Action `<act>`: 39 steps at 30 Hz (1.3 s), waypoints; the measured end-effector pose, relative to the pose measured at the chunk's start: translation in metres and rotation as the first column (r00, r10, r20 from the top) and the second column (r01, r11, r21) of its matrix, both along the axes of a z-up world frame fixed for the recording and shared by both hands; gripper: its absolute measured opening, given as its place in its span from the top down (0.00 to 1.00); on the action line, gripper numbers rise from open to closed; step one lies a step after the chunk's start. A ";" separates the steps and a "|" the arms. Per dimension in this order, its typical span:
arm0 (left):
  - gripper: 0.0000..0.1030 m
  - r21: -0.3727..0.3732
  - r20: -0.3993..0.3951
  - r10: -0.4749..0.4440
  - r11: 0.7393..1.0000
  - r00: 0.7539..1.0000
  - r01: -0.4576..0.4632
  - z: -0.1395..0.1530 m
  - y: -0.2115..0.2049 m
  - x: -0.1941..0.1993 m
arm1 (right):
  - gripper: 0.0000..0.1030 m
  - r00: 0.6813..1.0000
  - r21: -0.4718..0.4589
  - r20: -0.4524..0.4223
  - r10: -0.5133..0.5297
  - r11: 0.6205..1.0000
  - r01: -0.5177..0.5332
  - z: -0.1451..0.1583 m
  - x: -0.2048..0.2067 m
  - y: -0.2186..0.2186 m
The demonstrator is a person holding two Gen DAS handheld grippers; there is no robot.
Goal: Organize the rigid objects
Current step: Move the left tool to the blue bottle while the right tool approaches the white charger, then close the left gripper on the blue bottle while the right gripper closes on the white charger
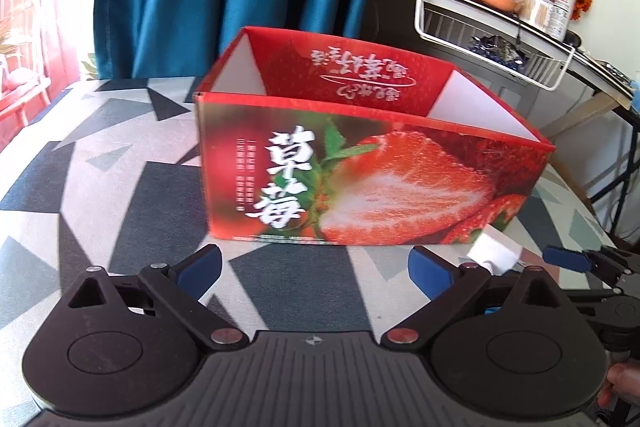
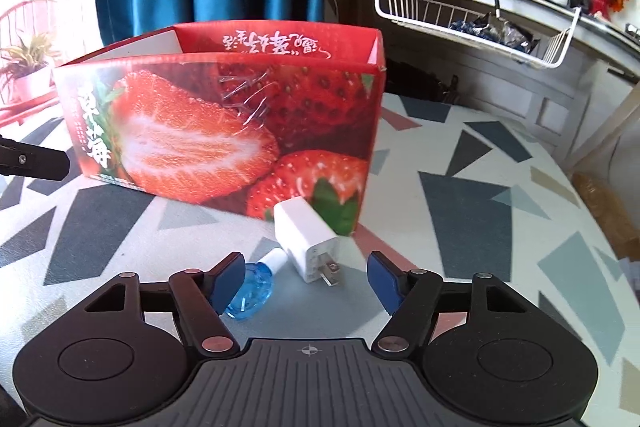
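Left wrist view: the left gripper hovers over the patterned table with its fingers spread wide and nothing between them, facing the long side of the open strawberry box. A white charger lies just beside the box's near right corner, and the right gripper's blue tip shows close past it. This hand has no job yet, so it is best kept clear of the box front. Right wrist view: the right gripper is partly spread, and the charger lies between its blue pads with gaps on both sides, prongs toward the camera. A small blue bottle lies touching the left pad. For a clean pick, I would centre on the charger's flat sides, keep the bottle out of the pinch, then lift over the box wall.
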State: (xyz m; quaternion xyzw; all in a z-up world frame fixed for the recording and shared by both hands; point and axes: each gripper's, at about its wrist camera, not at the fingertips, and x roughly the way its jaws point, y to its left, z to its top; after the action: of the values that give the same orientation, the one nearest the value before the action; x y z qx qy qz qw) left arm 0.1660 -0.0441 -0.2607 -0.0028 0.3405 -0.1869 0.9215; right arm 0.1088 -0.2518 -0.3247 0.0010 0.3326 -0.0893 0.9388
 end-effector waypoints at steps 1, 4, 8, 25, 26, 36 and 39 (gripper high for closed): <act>0.12 -0.005 -0.010 -0.020 1.000 1.000 0.020 -0.001 -0.005 0.002 | 0.38 1.000 0.000 0.007 0.000 1.000 0.000 0.002 0.000 -0.001; 0.17 -0.006 -0.031 -0.063 0.998 0.998 0.063 -0.006 -0.023 0.004 | 0.45 1.000 0.019 0.019 0.010 1.000 -0.011 0.013 0.001 -0.012; 0.19 -0.028 -0.070 -0.113 0.993 0.991 0.112 -0.018 -0.051 0.004 | 0.54 0.997 0.018 -0.003 0.079 0.997 -0.079 0.026 0.005 -0.026; 0.31 -0.002 -0.150 -0.243 0.970 0.958 0.245 -0.058 -0.125 0.002 | 0.73 0.979 0.119 -0.023 0.201 0.973 -0.197 0.019 0.013 -0.059; 0.32 0.008 -0.147 -0.251 0.967 0.957 0.255 -0.059 -0.128 0.002 | 0.73 0.980 0.124 -0.018 0.199 0.973 -0.195 0.019 0.013 -0.060; 0.75 0.084 -0.100 -0.263 0.959 0.960 0.271 -0.060 -0.132 0.006 | 0.72 0.980 0.133 -0.020 0.198 0.972 -0.194 0.017 0.016 -0.058; 0.75 0.053 -0.109 -0.242 0.967 0.964 0.248 -0.059 -0.120 0.013 | 0.71 0.980 0.144 -0.020 0.197 0.971 -0.192 0.016 0.019 -0.056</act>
State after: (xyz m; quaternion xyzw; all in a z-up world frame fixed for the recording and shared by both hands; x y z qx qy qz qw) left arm 0.1787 -0.1643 -0.3200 0.0601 0.3905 -0.2877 0.8724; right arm 0.1275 -0.3074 -0.3091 0.0334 0.3524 0.0270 0.9349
